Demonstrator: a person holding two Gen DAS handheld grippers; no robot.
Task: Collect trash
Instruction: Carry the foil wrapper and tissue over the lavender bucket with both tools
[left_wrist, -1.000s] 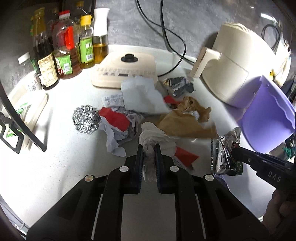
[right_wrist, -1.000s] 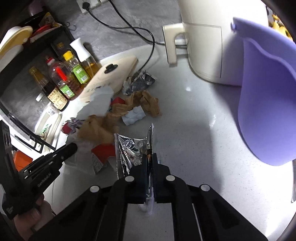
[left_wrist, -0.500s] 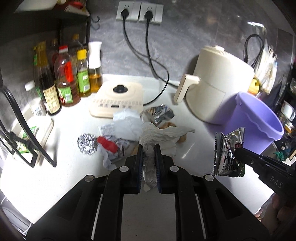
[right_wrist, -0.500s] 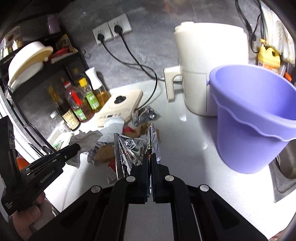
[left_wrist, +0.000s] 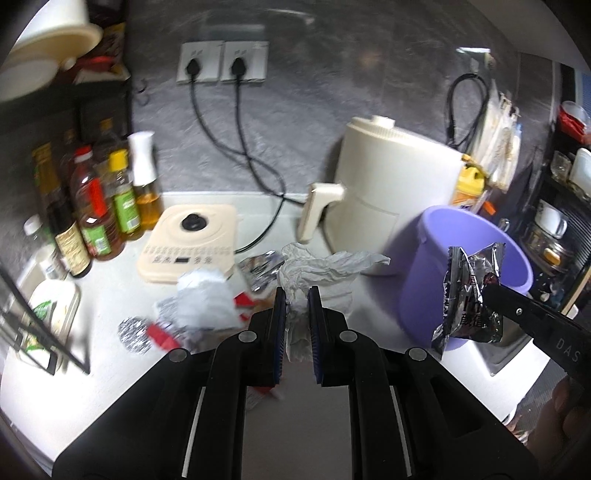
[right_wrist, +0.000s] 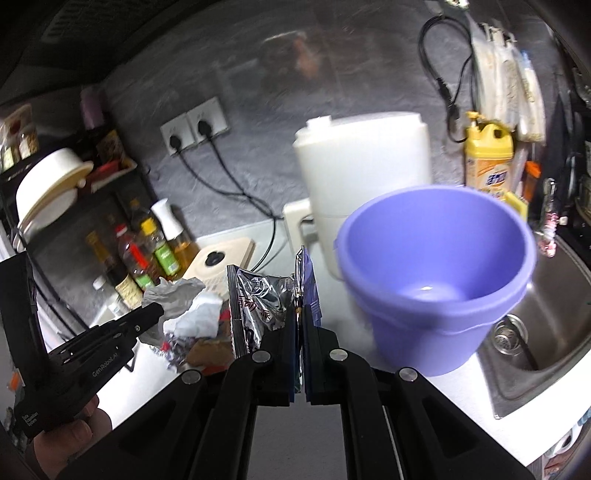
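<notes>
Trash fills both tools. The left tool (left_wrist: 294, 295) is closed tight on a crumpled white paper (left_wrist: 321, 266), and the paper sticks up and out past its tips, off the tabletop (left_wrist: 110, 288). The right tool (right_wrist: 300, 314) is squeezed almost all the way shut on a shiny silver snack wrapper (right_wrist: 258, 299), which stands up between its two sides. In the left view, that same wrapper hangs in front of the purple bucket (left_wrist: 461, 236), just beside its rim. In the right view, the bucket sits close on the right of the wrapper, with its open mouth facing up. The bottom of the bucket looks bare. A metal sink (right_wrist: 535, 321) is next to the bucket on its far right. Behind the bucket stands a big cream machine with a handle (left_wrist: 388, 192). More trash lies in a pile on the tabletop below the left tool: a white scrap (left_wrist: 207, 299), some red bits (left_wrist: 159, 332), a foil ball (left_wrist: 131, 334) and another silver wrapper (left_wrist: 258, 266). A flat cream cooker (left_wrist: 190, 240) sits behind the pile. Bottles of oil and sauce (left_wrist: 96, 206) stand in a row at the left by the wall. Two black cords (left_wrist: 236, 140) run down from the wall plugs. A person's hand (right_wrist: 70, 439) holds the left tool from below.
</notes>
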